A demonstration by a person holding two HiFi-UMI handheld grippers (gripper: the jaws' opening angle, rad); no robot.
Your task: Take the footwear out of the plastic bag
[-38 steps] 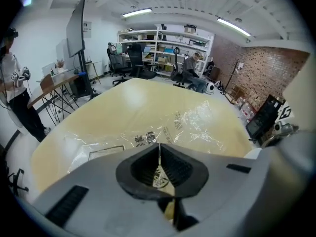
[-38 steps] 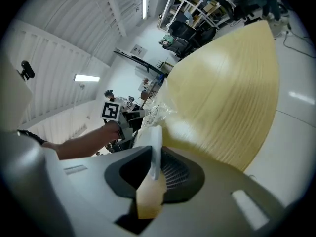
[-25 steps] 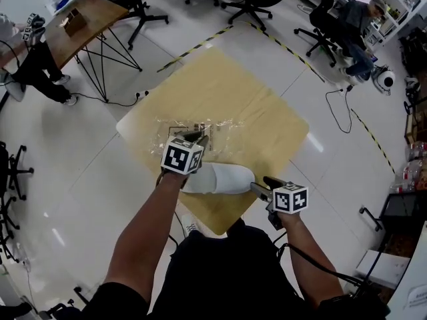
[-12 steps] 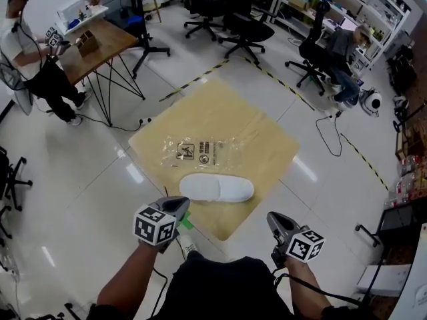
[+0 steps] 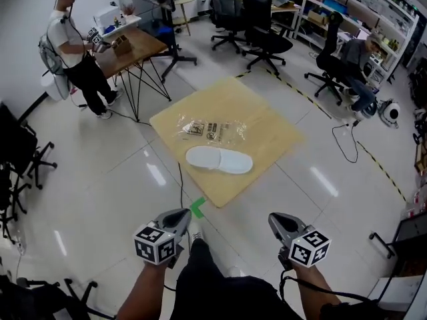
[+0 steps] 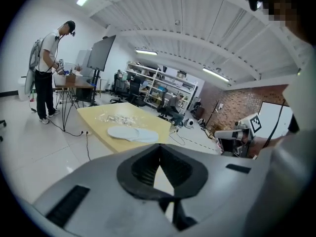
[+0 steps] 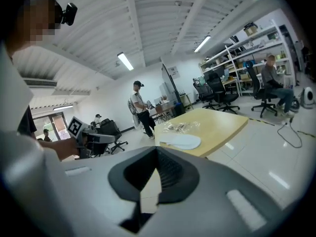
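Glossy white floor [image 5: 100,179] fills most of the head view, with office chairs [image 5: 263,29] and shelving along the far side of the room. A low square desk [image 5: 267,135] with a pale yellow wooden top stands in the middle of that floor, one corner turned toward the person wearing the camera. A second desk [image 5: 137,45] on thin black legs stands well apart at the upper left, and a standing person [image 5: 75,45] in a white shirt works at it. A seated person [image 5: 357,59] is in a chair at the far right.

Both grippers are held over bare floor, short of the low desk and well apart from everything on it. The left gripper [image 5: 181,213] has its jaws pressed together, and its own view shows nothing between them. The right gripper [image 5: 275,219] is also fully closed and holds nothing. Each points toward the desk.

The white slippers [image 5: 219,160] lie flat on the desk, outside the bag, one overlapping the other, on the side of the top nearest the grippers. The clear plastic bag [image 5: 212,131] lies crumpled and flat just beyond them, nearer the middle of the desk, with printed marks showing on it. A small green tape mark [image 5: 198,207] sits on the floor just off the desk's near corner.
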